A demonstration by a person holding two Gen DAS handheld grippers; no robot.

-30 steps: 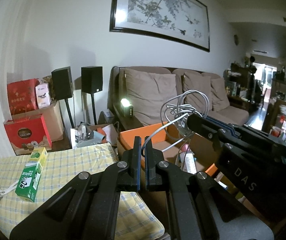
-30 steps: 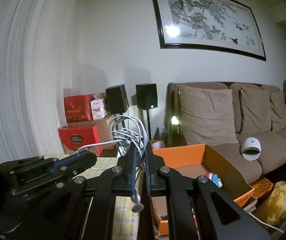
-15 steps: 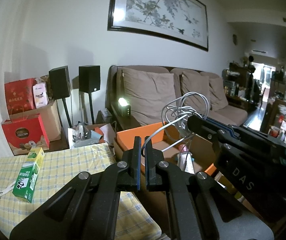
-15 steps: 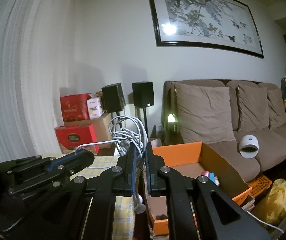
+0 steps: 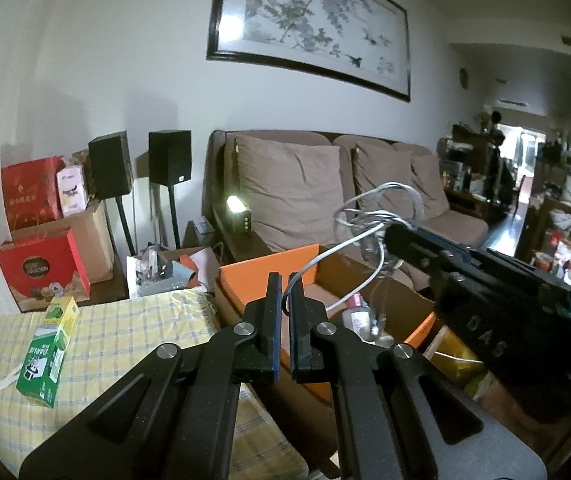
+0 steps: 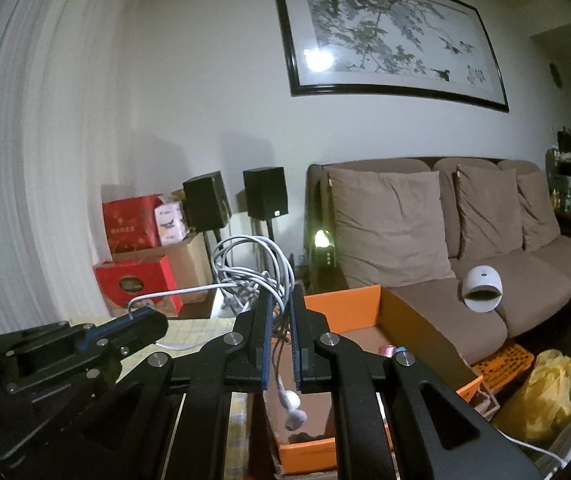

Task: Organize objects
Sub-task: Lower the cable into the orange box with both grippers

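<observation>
left tool [image 5: 281,284] pinching cable [image 5: 365,220] end | right tool [image 6: 279,304] clamping the coil, earbuds dangling | both hovering above orange box [image 6: 349,308], view drifting slightly boxward | probably dropping in next

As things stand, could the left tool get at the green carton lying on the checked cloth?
Probably not yet: the left tool is shut on the white earphone cable, which the right tool also grips. The green carton lies unobstructed on the checked cloth, so releasing the cable comes first.
</observation>
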